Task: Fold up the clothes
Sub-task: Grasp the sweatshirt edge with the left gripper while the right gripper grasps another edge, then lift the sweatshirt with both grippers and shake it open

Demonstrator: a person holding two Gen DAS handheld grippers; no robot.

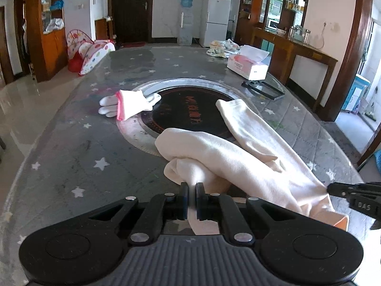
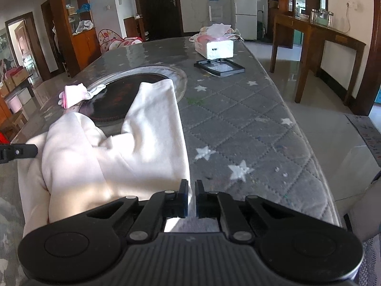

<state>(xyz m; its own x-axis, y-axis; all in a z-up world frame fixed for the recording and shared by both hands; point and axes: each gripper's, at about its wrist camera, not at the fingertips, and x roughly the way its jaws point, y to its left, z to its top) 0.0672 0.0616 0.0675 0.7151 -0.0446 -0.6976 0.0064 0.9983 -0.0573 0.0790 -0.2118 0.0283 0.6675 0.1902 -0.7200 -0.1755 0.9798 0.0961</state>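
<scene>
Two black grippers work on one cream garment (image 1: pixel 238 157), which lies on a grey star-patterned table cover (image 1: pixel 78 147). From the left wrist camera, the left gripper (image 1: pixel 192 190) has its fingers pressed nearly together, with a strip of the cream cloth pinched in the narrow gap between them. The garment is bunched just ahead of those fingers and runs away to the right, one long part reaching over the dark round inset (image 1: pixel 185 109) in the middle of the table. The right gripper (image 1: pixel 333 189) touches the garment's edge at the right side of this view. A pair of white gloves with pink cuffs (image 1: pixel 126 103) rests at the inset's left rim, a tissue box (image 1: pixel 247 65) stands further back.

From the right wrist camera, the right gripper (image 2: pixel 192 189) is likewise closed on the garment's (image 2: pixel 107 152) right edge, cloth showing between the fingers. The left gripper's tip (image 2: pixel 26 151) meets the cloth at the left. A black frame (image 2: pixel 219 66) lies near the tissue box (image 2: pixel 214 46).
</scene>
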